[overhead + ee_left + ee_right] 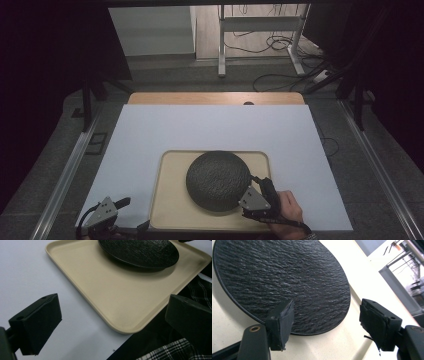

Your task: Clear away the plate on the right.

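Note:
A round black plate (218,179) with a rough slate-like surface lies on a beige tray (172,200) near the table's front. My right gripper (257,181) sits at the plate's right front edge, held by a hand (287,207). In the right gripper view its jaws (327,315) stand apart over the plate's (287,277) rim and the tray (332,345), and neither pad presses on anything. My left gripper (124,202) rests at the front left, beside the tray. It (112,307) is open above the white sheet, facing the tray's (120,297) near corner and the plate (140,251).
A white sheet (210,130) covers most of the wooden table (215,98). Behind the table stand a desk frame (260,30) and loose cables (280,80) on the floor. Metal rails (65,175) run along both sides. Plaid clothing (200,290) shows below the tray's edge.

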Demonstrator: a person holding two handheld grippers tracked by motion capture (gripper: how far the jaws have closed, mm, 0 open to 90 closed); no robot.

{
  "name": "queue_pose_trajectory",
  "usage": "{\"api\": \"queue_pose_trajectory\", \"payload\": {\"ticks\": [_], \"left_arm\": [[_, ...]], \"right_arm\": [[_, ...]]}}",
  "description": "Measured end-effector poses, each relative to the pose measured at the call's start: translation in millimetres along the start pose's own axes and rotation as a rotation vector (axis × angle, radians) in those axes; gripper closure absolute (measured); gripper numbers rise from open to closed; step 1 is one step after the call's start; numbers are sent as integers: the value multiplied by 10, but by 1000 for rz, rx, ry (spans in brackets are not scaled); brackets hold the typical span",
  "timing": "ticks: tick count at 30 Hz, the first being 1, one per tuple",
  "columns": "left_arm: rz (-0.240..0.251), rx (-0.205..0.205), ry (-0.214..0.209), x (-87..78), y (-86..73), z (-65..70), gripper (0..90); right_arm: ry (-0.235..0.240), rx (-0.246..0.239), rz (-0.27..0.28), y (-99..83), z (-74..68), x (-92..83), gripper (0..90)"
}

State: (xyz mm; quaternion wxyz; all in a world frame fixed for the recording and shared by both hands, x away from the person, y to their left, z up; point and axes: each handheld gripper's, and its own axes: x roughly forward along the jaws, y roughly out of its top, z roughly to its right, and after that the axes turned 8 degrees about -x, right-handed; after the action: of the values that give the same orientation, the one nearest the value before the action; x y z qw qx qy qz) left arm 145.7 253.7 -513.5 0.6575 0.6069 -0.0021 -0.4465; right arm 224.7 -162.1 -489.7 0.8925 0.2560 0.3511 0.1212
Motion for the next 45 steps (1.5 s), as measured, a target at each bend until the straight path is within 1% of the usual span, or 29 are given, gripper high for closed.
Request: {"api": "queue_pose_trajectory", "payload": {"ticks": [5, 10, 15, 18, 26, 30, 39, 42, 45], "left_arm": [[2, -3, 0, 1, 0, 0, 2], [0, -2, -1, 2, 0, -1, 1], [-1, -1, -1, 2, 0, -1, 1], [-1, -1, -1, 2, 1, -1, 2], [-2, -1, -1, 3, 1, 0, 1], [-2, 0, -1, 4, 1, 0, 2], [-3, -1, -2, 4, 1, 0, 1], [-2, 0, -2, 4, 1, 0, 1], [-3, -1, -2, 5, 2, 0, 1]], "right_arm": [[7, 28, 1, -29, 47, -10, 258], [12, 33, 4, -43, 67, -22, 243], [24, 55, 15, -66, 87, -41, 225], [32, 77, 23, -91, 110, -61, 216], [59, 158, 42, -171, 171, -106, 187], [65, 180, 42, -205, 184, -118, 169], [92, 255, 57, -277, 230, -156, 147], [93, 271, 57, -303, 242, -165, 139], [92, 275, 54, -322, 242, -173, 130]]}}
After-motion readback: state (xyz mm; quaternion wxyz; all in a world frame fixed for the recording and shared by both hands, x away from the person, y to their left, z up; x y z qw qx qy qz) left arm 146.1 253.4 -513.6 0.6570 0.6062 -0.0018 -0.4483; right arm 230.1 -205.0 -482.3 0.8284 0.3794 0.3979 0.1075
